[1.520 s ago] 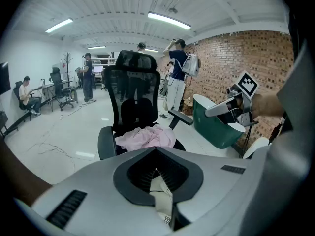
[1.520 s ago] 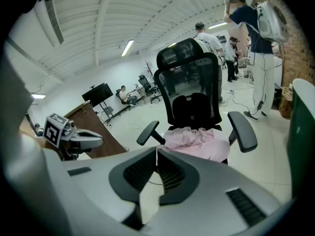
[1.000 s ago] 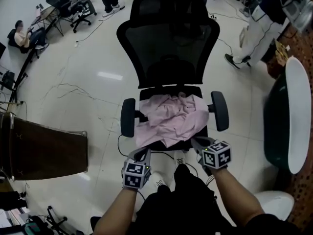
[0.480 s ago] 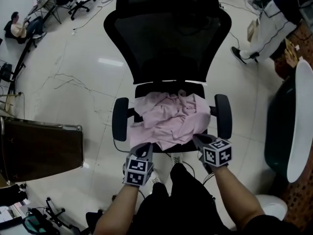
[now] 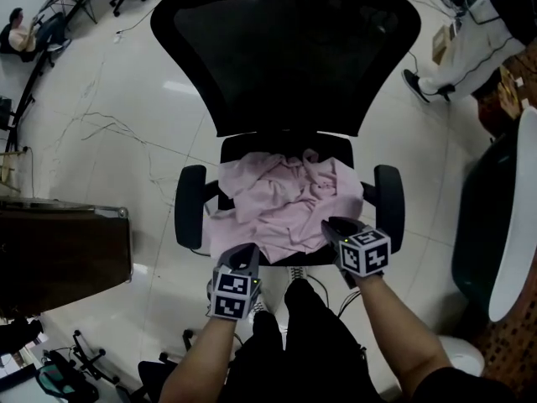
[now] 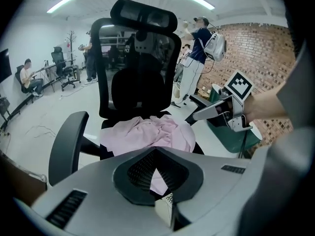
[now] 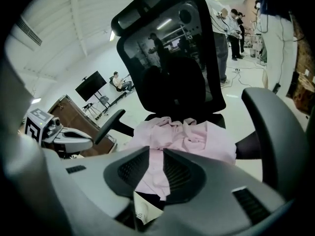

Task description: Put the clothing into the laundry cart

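One pink garment [image 5: 281, 208], one black chair [image 5: 285, 57], two grippers, left [image 5: 247, 253] and right [image 5: 332, 225].

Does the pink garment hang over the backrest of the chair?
No, the pink garment lies crumpled on the chair seat.

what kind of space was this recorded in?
Likely an open-plan office or lab: a black mesh office chair, a seated person at a desk, and a red brick wall behind.
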Demonstrator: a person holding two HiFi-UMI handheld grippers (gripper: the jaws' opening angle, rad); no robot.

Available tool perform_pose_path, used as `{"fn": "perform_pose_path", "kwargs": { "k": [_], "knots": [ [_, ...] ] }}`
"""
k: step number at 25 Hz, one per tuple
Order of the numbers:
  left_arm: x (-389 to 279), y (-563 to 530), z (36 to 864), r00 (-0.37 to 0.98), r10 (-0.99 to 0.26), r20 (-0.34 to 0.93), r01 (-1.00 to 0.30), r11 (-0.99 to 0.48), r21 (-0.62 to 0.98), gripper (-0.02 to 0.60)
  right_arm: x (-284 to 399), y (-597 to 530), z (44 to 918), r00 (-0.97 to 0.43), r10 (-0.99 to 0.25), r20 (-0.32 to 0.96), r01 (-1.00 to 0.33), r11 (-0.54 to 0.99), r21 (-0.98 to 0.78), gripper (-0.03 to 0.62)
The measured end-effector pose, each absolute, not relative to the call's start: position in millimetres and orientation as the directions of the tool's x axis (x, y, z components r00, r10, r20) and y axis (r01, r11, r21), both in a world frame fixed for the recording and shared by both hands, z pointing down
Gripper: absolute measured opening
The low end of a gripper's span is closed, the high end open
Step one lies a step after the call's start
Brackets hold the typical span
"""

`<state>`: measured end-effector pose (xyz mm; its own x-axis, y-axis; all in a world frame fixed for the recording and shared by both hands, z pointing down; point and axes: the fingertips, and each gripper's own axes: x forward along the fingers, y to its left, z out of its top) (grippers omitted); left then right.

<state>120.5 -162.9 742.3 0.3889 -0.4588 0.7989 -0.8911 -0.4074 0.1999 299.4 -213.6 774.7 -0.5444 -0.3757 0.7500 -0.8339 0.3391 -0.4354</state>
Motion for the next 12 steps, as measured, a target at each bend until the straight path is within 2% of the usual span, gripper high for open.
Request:
{"fn": "perform_pose_path", "kwargs": {
  "k": [7, 11, 12],
  "knots": [
    [122.4, -179.6, 772.8, 0.381, -0.446, 0.81, -0.899, -0.385, 0.21, 0.0, 300.3, -235.2, 816.0, -0.514, -0.352, 0.782, -0.85, 0.334, -0.408, 0.265],
    [119.4, -188.3, 787.3, 0.373, -0.44, 0.817, -0.905, -0.368, 0.215, 0.0, 299.9, -246.4, 846.2, -0.448, -0.329, 0.831, -0.871, 0.372, -0.322, 0.442],
    [118.8, -190.1, 791.1, 0.372, -0.438, 0.818, -0.906, -0.363, 0.217, 0.0, 298.6, -250.2, 854.1, -0.438, -0.324, 0.839, -0.871, 0.383, -0.306, 0.456]
  ]
}}
